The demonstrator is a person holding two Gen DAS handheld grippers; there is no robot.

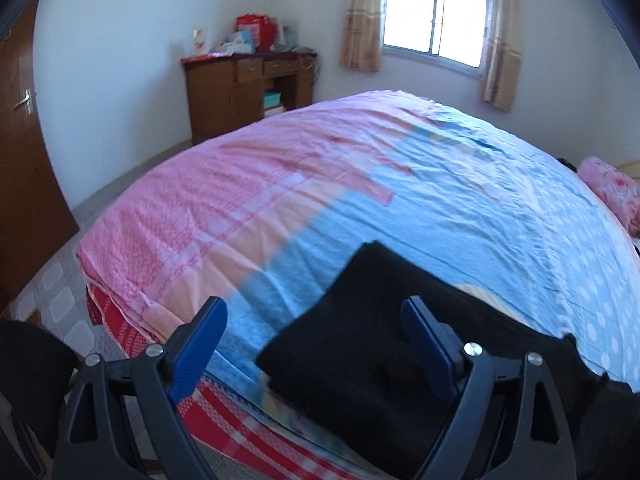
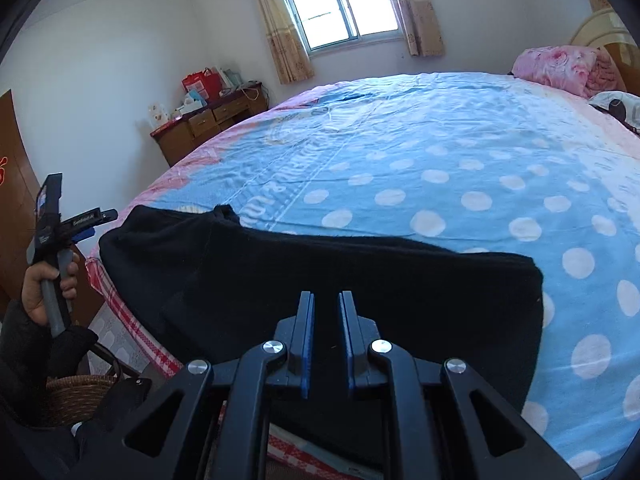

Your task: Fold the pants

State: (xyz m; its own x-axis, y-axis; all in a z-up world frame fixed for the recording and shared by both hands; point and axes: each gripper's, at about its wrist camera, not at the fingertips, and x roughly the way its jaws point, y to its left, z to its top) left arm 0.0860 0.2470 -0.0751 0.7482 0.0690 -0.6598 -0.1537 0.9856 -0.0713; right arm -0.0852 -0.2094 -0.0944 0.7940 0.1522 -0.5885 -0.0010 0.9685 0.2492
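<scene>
Left tongs (image 1: 316,324) spread, right tongs (image 2: 326,312) narrowed (over pants (image 2: 320,280))

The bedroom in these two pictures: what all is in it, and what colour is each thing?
pants: one, black, folded, near edge of bed
bedsheet: one, blue with white dots, pink at foot
pillow: one, pink floral, head of bed
desk: one, brown wood, far corner
red bag: one, atop desk
window: one, beige curtains
basket: one, woven brown, floor
left gripper: jaws wide apart, empty
right gripper: jaws narrowly apart, empty, above pants
left hand: one, gripping handle
</scene>
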